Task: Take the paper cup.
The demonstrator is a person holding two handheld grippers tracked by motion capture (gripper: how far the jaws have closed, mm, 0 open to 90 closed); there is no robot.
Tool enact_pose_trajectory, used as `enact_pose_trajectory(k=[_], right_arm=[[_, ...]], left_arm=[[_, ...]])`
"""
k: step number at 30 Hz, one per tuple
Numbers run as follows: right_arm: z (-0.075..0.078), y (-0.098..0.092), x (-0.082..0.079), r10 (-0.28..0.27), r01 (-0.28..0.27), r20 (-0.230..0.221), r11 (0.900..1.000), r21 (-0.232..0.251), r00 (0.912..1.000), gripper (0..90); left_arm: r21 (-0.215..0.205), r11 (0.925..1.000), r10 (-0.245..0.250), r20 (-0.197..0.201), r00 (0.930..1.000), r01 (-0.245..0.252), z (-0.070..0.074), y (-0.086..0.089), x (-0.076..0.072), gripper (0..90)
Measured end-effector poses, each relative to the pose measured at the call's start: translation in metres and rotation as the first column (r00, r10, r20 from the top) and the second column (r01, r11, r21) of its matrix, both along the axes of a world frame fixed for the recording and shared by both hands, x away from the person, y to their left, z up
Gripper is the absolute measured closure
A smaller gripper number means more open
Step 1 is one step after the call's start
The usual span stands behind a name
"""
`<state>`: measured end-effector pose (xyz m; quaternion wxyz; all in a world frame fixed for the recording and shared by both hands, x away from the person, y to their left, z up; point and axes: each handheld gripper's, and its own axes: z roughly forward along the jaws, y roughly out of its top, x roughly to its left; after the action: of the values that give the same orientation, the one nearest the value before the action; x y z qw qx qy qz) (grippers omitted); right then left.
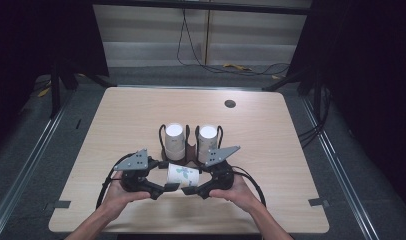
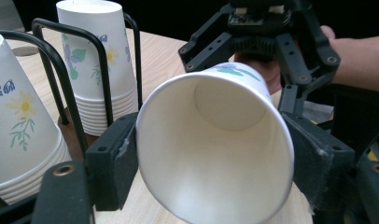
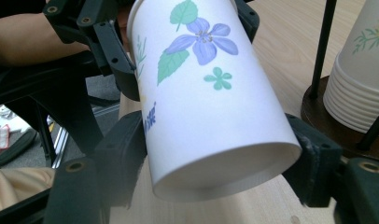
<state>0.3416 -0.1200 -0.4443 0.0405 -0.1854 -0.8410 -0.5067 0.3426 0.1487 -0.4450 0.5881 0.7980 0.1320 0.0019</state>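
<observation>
A white paper cup (image 1: 182, 175) printed with a purple flower lies on its side between my two grippers, above the table's near edge. My left gripper (image 1: 164, 176) is shut on the cup's open mouth end, and its pads (image 2: 117, 158) press both sides of the rim around the cup (image 2: 215, 149). My right gripper (image 1: 197, 178) faces it from the right. The cup's base (image 3: 225, 172) sits between the right gripper's (image 3: 220, 158) spread jaws, which stand close beside it without a clear squeeze. The right gripper (image 2: 253, 60) also appears beyond the cup in the left gripper view.
Just behind the cup a black wire rack (image 1: 191, 150) holds two upside-down stacks of paper cups, one left (image 1: 174, 140) and one right (image 1: 207, 142). A round dark grommet (image 1: 230, 103) sits far back on the wooden table (image 1: 116, 130). Cables trail on the floor beyond.
</observation>
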Motion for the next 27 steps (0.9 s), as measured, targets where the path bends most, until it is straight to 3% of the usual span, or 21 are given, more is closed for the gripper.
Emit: enact_pose_trajectory(k=[8, 15, 21, 27], right_arm=[[-0.003, 0.004, 0.003, -0.001, 0.001, -0.025, 1.000, 0.009, 0.9997, 24.3], [-0.002, 0.003, 0.002, -0.024, 0.024, -0.015, 1.000, -0.015, 0.9996, 18.5], [-0.001, -0.002, 0.001, -0.060, 0.060, -0.008, 0.998, -0.018, 0.9982, 16.2], [-0.002, -0.010, -0.001, -0.108, 0.108, -0.003, 0.994, -0.030, 0.9942, 16.2]], left_arm=[[-0.005, 1.0000, -0.002, -0.031, 0.9995, 0.002, -0.005, 0.006, 0.000, 28.5], [-0.008, 1.0000, -0.004, -0.039, 0.9992, 0.004, -0.003, 0.006, 0.000, 29.0], [-0.008, 0.9996, 0.025, -0.048, 0.9985, -0.026, -0.002, 0.011, 0.001, 28.6], [-0.009, 0.9995, 0.029, -0.105, 0.9940, -0.030, -0.002, 0.018, 0.008, 28.1]])
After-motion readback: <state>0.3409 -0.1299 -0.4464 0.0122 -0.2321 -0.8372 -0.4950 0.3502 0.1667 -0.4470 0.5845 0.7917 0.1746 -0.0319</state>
